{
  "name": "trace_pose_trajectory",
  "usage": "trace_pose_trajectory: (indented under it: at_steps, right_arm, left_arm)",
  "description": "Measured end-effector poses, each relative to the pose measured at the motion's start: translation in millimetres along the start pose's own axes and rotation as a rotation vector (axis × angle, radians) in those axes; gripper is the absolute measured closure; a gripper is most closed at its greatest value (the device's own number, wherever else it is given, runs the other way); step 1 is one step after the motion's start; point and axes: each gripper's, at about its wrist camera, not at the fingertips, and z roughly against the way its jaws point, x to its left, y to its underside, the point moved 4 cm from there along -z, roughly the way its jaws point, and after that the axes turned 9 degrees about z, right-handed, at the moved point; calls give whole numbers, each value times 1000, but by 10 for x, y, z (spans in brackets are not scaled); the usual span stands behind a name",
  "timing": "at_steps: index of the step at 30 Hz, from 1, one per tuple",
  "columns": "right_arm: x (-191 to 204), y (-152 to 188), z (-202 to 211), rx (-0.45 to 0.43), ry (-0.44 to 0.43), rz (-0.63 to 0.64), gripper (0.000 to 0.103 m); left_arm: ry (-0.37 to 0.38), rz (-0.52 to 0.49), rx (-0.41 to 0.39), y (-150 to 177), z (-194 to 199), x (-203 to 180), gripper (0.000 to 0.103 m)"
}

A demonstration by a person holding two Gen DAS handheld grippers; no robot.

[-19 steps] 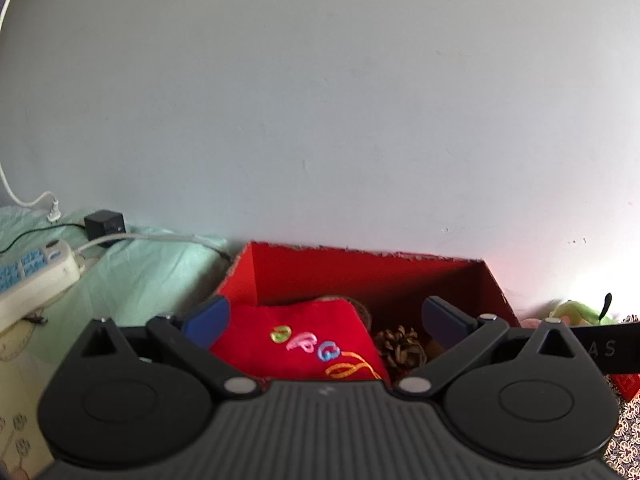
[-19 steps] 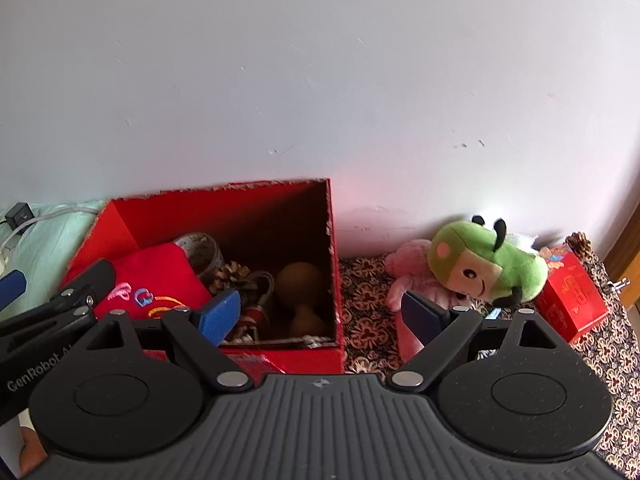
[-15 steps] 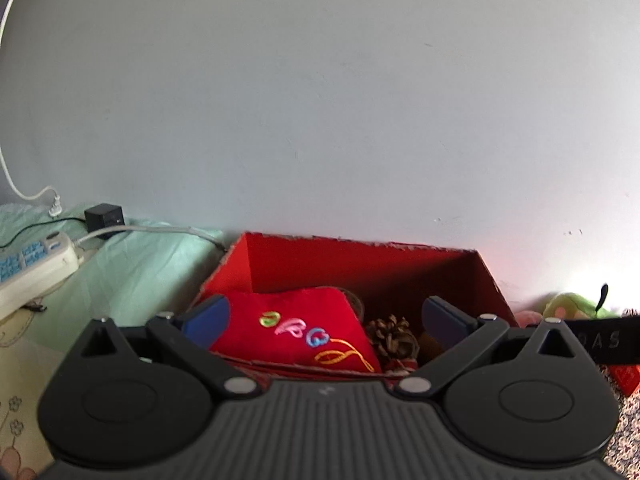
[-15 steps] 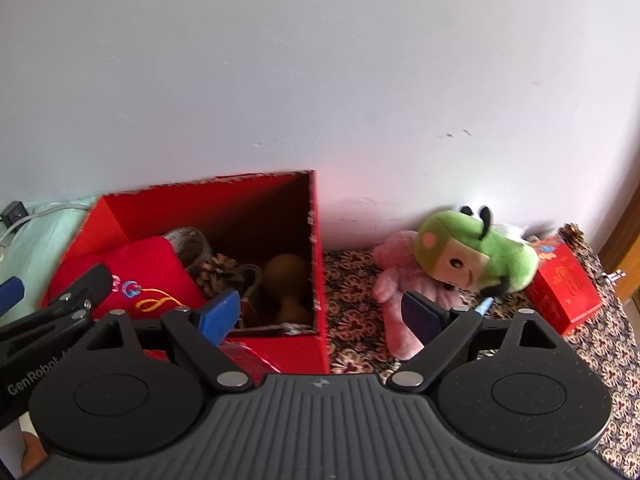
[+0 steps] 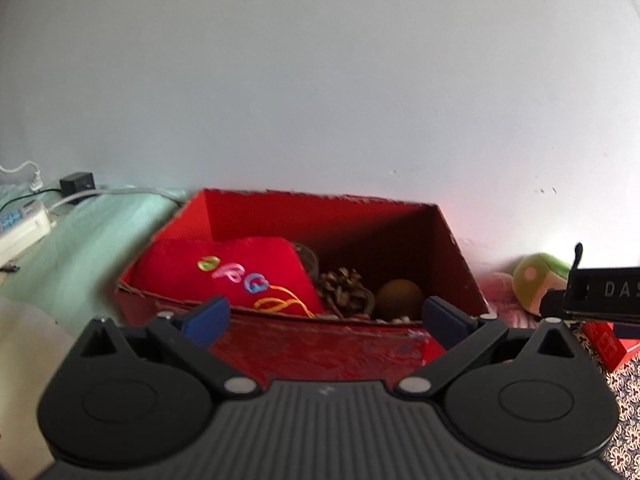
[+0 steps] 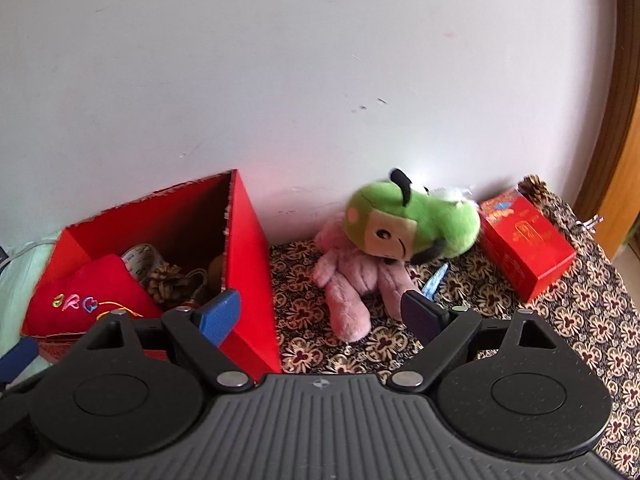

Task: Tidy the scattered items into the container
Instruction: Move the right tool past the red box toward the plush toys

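An open red box (image 5: 452, 236) (image 6: 248, 248) stands against the white wall. Inside lie a red embroidered pouch (image 5: 240, 272) (image 6: 88, 296), a pine cone (image 5: 344, 288) (image 6: 164, 284), a brown ball (image 5: 400, 296) and a tape roll (image 6: 142, 260). My left gripper (image 5: 324, 316) is open and empty in front of the box's near wall. My right gripper (image 6: 320, 314) is open and empty, between the box's right wall and a pink plush (image 6: 356, 280). A green plush (image 6: 412, 220) (image 5: 536, 276) lies on the pink one. A small blue item (image 6: 436, 280) lies beside them.
A small red carton (image 6: 524, 236) sits right of the plush toys on a patterned brown cloth (image 6: 580, 300). Left of the box lie a pale green cloth (image 5: 100, 240), a white power strip (image 5: 20, 228) and a black adapter (image 5: 76, 182). A wooden door frame (image 6: 624, 120) stands at the far right.
Both grippers have pulled back from the box, and the right one has swung right, so the plush toys and red carton now sit more centrally. Both stay open and empty.
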Motion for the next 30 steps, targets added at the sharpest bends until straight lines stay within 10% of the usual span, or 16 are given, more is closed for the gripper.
trace_pose_trajectory:
  at_steps: [30]
  right_arm:
    - [-202,116,100,-19,-86,-89,17]
  left_arm:
    - [-32,-50,102,104,95,-238,1]
